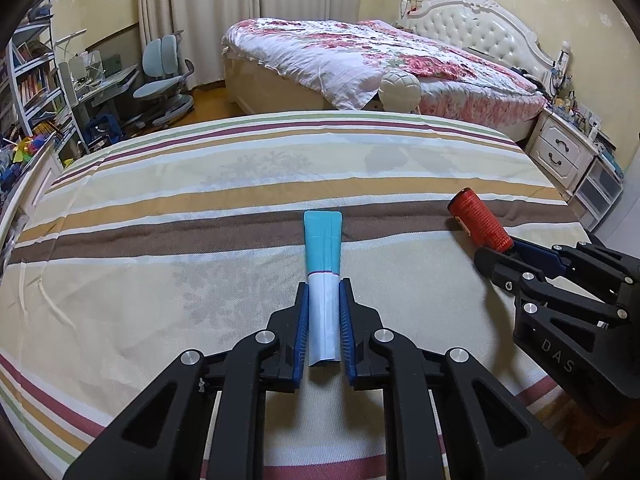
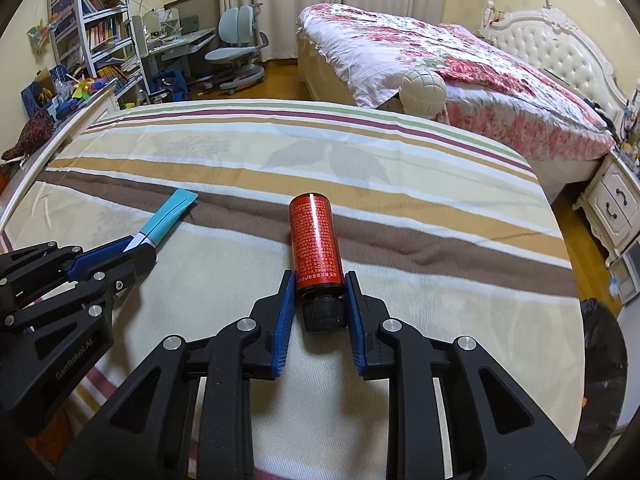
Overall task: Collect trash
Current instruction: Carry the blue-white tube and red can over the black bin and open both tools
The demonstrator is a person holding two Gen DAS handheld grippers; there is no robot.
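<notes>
The left tongs (image 1: 325, 316) are clenched on a flattened tube (image 1: 323, 264), white at the gripped end and turquoise toward the crimped tail, which lies on the striped bedspread (image 1: 200, 208). The blue pads (image 1: 302, 328) press the tube's narrow sides. The right tongs (image 2: 320, 304) are clenched on a red bottle (image 2: 316, 240) at its black cap end, the bottle lying on its side on the same bedspread, well apart from the tube.

The riskier grip looks to be the right one. The pads meet the bottle only at the shoulder where label gives way to cap, so most of its length hangs ahead of them; on lifting, it could pivot downward or slide out, and a round, glossy body gives little purchase. The tube is soft and flat, so it may buckle or droop at the tail, though a fall onto bedding would do little harm. A black bin bag (image 2: 600, 360) shows at the bedside on the right, and a careless swing there could knock either item loose.

The bottle's label carries dense small print, too fine to read. The right tongs' housing reads "DAS" from the left wrist view; the left one reads "GenRobot.AI".
</notes>
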